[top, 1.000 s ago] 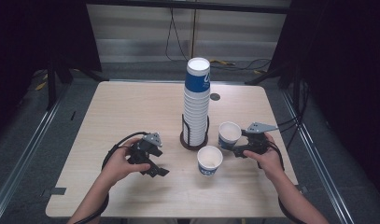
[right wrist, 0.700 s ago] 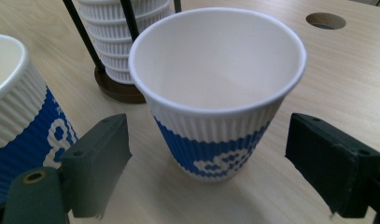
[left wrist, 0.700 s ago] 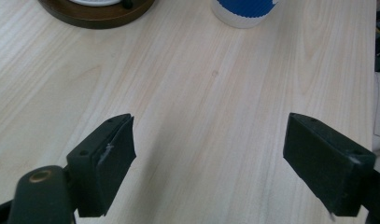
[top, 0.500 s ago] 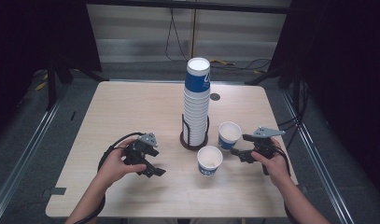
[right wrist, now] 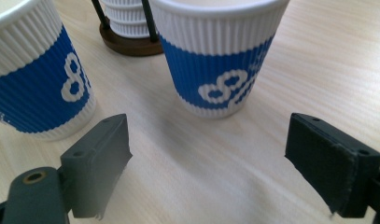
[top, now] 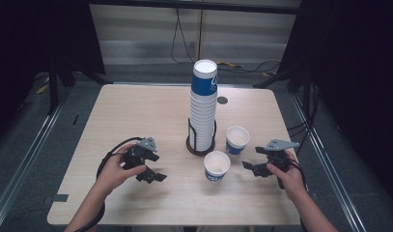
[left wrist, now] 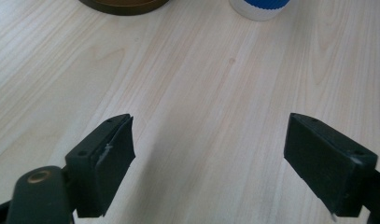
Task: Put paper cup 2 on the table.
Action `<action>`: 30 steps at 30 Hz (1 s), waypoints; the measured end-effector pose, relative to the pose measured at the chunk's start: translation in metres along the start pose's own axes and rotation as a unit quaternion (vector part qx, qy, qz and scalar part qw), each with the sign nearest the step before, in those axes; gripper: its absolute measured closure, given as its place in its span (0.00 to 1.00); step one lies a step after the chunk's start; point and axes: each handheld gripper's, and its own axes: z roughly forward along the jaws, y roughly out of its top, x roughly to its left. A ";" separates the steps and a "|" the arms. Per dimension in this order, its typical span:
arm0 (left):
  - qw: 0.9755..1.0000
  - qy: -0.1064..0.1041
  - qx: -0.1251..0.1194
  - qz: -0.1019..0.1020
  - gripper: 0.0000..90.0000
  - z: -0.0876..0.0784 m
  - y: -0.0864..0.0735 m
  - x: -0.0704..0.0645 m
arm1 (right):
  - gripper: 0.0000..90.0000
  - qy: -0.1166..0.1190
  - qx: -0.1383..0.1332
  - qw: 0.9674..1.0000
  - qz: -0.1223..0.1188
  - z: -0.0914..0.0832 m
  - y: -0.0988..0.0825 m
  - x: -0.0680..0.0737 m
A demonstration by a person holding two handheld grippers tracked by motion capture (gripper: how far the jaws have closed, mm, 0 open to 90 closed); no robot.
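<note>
The jaws of both grippers stand wide apart and hold nothing. The left gripper (top: 153,173) is in the person's left hand (top: 114,166), low over the front left part of the wooden table (top: 136,111), with its jaws turned toward the middle of the table. In the left gripper view there is bare wood between the two black jaws (left wrist: 208,163), and at the top edge I see the brown base of the cup holder (left wrist: 124,4) and the bottom of a blue and white cup (left wrist: 262,8), both well ahead of the jaws.

The right gripper (top: 254,166) is in the right hand (top: 286,176), at the front right part of the table, and its jaws point to the left, toward two single paper cups. The near cup (top: 217,166) stands upright just in front of the holder. The far cup (top: 237,140) stands upright a little behind it and to the right, apart from it. In the right gripper view the cup on the left (right wrist: 36,70) and the cup in the middle (right wrist: 218,56) are close ahead of the open jaws (right wrist: 208,158), but the jaws do not touch them.

A tall stack of cups (top: 203,104) stands in the holder (top: 200,145) near the centre of the table. A black cable (top: 112,153) curls beside the left hand.
</note>
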 end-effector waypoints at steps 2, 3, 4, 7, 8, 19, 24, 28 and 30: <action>1.000 0.003 0.000 -0.001 0.18 -0.002 -0.002 0.001 | 0.15 0.001 0.005 1.000 -0.004 -0.002 -0.003 0.002; 1.000 0.002 -0.006 -0.004 0.18 -0.002 -0.004 0.001 | 0.15 0.001 0.005 1.000 -0.004 -0.002 -0.003 0.002; 1.000 0.003 -0.004 -0.004 0.18 -0.004 -0.005 0.002 | 0.15 0.004 0.009 1.000 -0.005 -0.003 -0.006 0.002; 1.000 0.007 -0.004 -0.011 0.18 -0.006 -0.010 0.003 | 0.15 0.003 0.009 1.000 -0.002 -0.005 -0.008 0.003; 1.000 0.008 -0.005 -0.010 0.18 -0.006 -0.012 0.004 | 0.15 0.006 0.008 1.000 -0.002 -0.006 -0.009 0.003; 0.999 0.017 -0.019 -0.025 0.18 -0.009 -0.028 0.009 | 0.15 0.007 0.026 1.000 -0.016 -0.012 -0.017 0.010; 0.999 0.029 -0.017 -0.029 0.18 -0.009 -0.039 0.015 | 0.15 0.008 0.025 1.000 -0.015 -0.014 -0.022 0.010; 0.999 0.035 -0.020 -0.031 0.18 -0.013 -0.046 0.020 | 0.15 0.004 0.033 0.999 -0.023 -0.015 -0.028 0.010; 0.998 0.040 -0.023 -0.036 0.18 -0.014 -0.050 0.022 | 0.15 0.002 0.038 0.999 -0.028 -0.016 -0.030 0.010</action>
